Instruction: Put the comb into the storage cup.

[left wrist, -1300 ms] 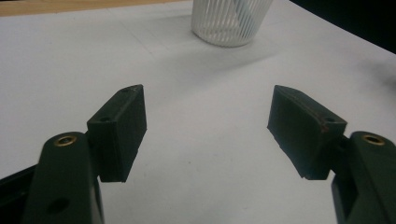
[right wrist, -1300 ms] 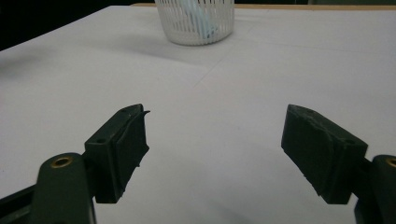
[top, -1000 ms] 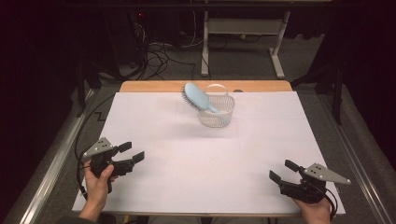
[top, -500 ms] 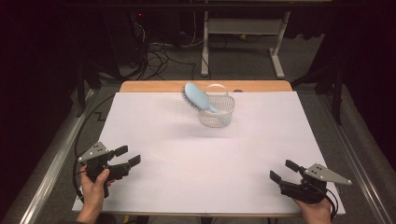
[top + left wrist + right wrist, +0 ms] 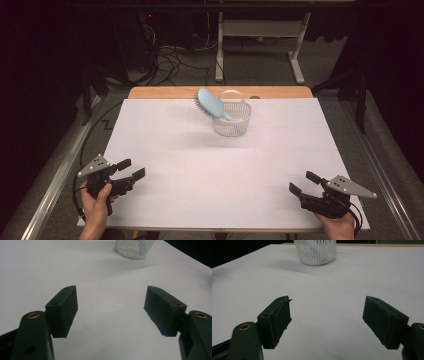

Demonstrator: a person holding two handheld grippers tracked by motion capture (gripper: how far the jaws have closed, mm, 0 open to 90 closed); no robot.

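At the bottom of the high view, the left gripper (image 5: 131, 170) sits at the lower left and the right gripper (image 5: 301, 182) at the lower right, each held in a hand just above the near edge of the table. Both stand wide apart at the jaws and hold nothing; each gripper view shows bare white surface between its two black pads.

The work in hand looks like the hairbrush (image 5: 212, 103), a pale blue one whose handle end is down inside the white mesh basket (image 5: 231, 125), its bristled head leaning out over the rim toward the upper left. Both sit in the upper middle of the frame, well apart from either gripper. To do the reach well, one gripper probably should go for the brush head or neck above the rim, jaws across the narrow part, while the other steadies the light basket so it does not tip or slide.

The table (image 5: 170, 150) is covered in plain white sheeting, with a strip of wood (image 5: 165, 93) showing along its far edge. Beyond it, at the top of the frame, the room is dark: a grey floor, a tangle of cables (image 5: 170, 62), and the white legs of a stand (image 5: 260, 35).
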